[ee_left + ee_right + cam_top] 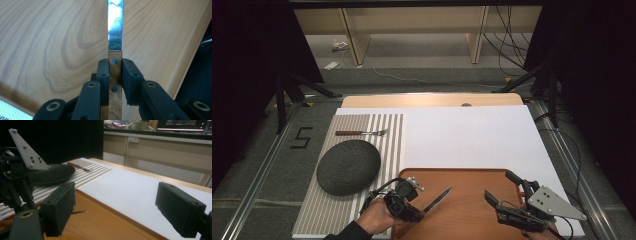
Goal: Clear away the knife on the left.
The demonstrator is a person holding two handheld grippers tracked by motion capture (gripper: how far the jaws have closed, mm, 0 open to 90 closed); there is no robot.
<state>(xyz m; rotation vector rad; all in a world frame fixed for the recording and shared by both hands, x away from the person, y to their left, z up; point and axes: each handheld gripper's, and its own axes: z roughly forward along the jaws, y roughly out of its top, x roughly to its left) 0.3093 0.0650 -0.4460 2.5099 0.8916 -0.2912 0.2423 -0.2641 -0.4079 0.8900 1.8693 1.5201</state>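
A knife with a brown wooden handle point(115, 75) and a shiny blade point(115, 27) is clamped between the jaws of my left gripper point(115, 67). In the high view the left gripper point(412, 210) sits at the near left corner of the wooden tray point(472, 180), and the knife point(438, 198) points up and to the right over the tray. My right gripper point(500, 185) stands open over the tray's near right part with nothing between its pads point(60, 207). The knife tip point(78, 212) also shows in the right gripper view, next to the left gripper point(17, 182).
A dark round plate point(348, 166) lies on a striped placemat point(387, 135) at the left. Beyond it lies a fork point(362, 132) with a wooden handle. A white sheet point(462, 135) covers the table's middle and right. The tray's raised rim point(117, 211) borders the sheet.
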